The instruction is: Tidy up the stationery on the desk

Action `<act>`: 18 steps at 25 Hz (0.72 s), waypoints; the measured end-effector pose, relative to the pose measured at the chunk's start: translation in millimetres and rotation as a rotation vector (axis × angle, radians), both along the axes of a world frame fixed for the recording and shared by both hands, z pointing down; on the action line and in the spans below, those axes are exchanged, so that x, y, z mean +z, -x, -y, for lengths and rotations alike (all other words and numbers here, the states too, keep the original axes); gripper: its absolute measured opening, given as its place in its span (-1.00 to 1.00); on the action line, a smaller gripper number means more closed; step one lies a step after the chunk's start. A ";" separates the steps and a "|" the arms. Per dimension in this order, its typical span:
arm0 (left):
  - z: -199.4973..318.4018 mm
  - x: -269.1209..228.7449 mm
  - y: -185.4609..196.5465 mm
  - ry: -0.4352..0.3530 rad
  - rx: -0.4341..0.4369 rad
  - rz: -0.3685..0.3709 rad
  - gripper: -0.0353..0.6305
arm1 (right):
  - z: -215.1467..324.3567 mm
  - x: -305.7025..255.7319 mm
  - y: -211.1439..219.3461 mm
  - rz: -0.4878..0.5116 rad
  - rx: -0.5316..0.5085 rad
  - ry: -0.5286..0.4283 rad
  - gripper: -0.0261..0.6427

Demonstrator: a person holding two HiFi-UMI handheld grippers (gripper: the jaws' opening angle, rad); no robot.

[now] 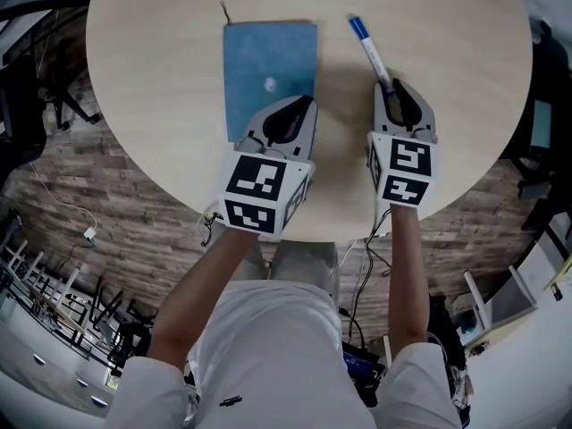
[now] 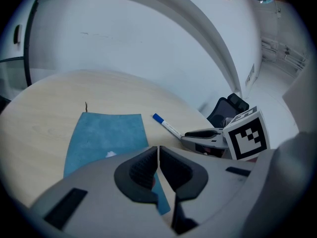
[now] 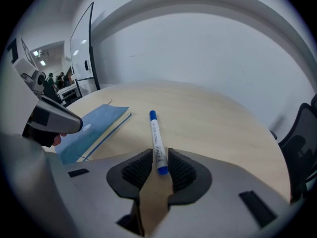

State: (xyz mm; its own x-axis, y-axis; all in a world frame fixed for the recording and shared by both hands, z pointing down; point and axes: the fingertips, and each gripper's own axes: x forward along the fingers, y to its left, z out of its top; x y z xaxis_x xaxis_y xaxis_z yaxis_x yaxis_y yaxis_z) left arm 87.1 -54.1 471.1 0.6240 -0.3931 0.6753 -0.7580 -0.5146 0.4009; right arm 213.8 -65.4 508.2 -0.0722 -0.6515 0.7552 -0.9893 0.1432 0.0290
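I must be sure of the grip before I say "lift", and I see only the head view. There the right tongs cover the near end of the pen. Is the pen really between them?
Observer: Yes. In the right gripper view the right tongs have the pen between them, and the pads touch its near end on both sides.
Operator: Good. And the other tongs, over the corner of the notebook: are they open or closed?
Observer: Closed. The left gripper view shows the left tongs with their pads together, above the notebook's near corner. The notebook lies flat on the table.
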 end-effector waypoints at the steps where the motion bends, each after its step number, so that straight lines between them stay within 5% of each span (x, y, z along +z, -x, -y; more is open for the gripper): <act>1: -0.4 1.3 0.0 0.001 0.001 0.002 -0.81 | -0.1 2.7 0.0 -0.001 0.000 0.007 -0.56; 18: -11.4 -0.1 2.4 -0.008 -0.016 0.013 -0.80 | -7.3 -4.3 -8.0 0.037 0.045 -0.035 -0.65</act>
